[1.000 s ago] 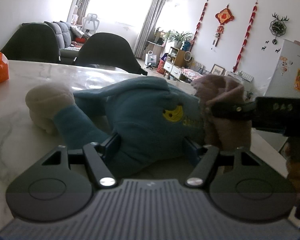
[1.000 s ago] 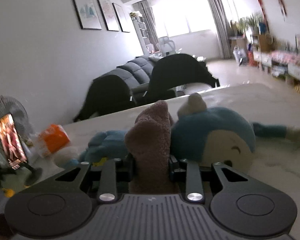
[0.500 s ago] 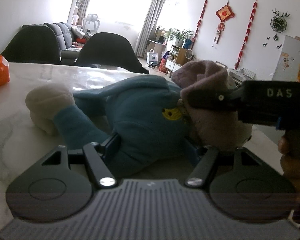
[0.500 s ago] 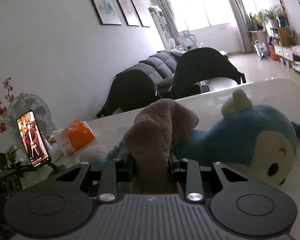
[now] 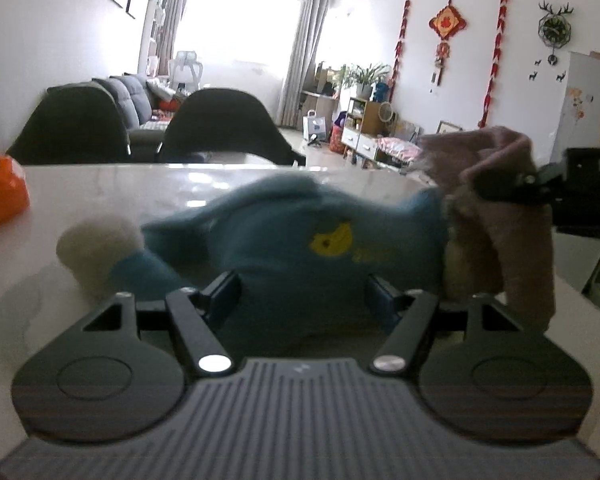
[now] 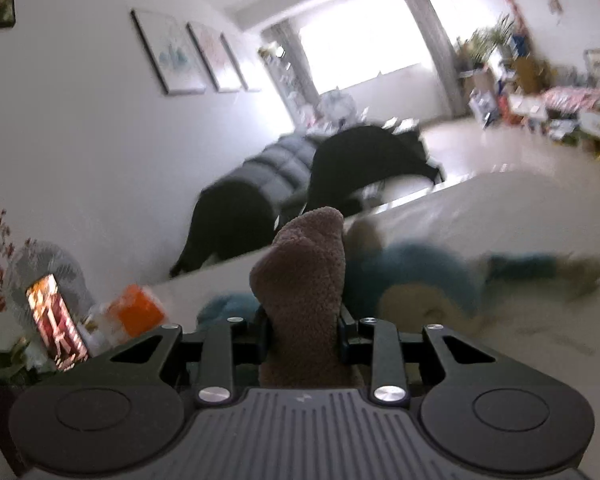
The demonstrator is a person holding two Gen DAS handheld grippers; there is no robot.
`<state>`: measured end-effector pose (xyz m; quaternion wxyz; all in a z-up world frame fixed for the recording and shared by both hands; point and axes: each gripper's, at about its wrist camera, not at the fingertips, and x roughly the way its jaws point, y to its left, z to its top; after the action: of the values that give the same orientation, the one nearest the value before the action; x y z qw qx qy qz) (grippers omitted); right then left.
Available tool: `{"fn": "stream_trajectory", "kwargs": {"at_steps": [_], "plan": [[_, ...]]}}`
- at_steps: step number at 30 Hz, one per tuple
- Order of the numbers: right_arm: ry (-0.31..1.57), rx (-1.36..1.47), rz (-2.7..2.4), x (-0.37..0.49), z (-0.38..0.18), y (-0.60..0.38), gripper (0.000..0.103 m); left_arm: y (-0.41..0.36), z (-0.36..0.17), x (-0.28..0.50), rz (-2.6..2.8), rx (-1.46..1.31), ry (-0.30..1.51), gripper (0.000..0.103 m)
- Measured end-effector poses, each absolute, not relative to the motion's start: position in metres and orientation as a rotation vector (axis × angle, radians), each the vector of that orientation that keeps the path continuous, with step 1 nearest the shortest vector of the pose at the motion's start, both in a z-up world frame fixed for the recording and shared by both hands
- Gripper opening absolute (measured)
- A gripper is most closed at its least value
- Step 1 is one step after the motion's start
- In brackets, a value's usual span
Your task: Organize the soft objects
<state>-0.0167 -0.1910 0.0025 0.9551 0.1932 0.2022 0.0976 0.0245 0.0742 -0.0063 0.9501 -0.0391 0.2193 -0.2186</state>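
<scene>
Jaws of the right gripper (image 6: pixel 303 332) clamp the fuzzy brown plush piece (image 6: pixel 306 280); the left gripper (image 5: pixel 302 286) jaws bracket and hold the blue plush monkey's body (image 5: pixel 300 248) on the tabletop (image 5: pixel 100 188).

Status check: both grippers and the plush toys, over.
Left gripper clamped on blue plush, on the table. Right gripper shut on brown plush. Nothing blocking.

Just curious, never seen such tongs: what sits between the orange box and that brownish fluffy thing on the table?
In the left wrist view, the blue plush monkey lies on the table between the orange box and the brown plush.
</scene>
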Motion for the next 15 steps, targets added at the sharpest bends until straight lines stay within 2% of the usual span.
{"fn": "stream_trajectory", "kwargs": {"at_steps": [7, 15], "plan": [[0.333, 0.391, 0.06, -0.019, 0.014, -0.227, 0.033, 0.038, 0.023, 0.026, -0.575, -0.02, 0.349, 0.066], [0.366, 0.406, 0.024, 0.008, -0.012, -0.238, 0.033, -0.016, 0.008, 0.048, -0.663, 0.058, 0.388, 0.063]]}}
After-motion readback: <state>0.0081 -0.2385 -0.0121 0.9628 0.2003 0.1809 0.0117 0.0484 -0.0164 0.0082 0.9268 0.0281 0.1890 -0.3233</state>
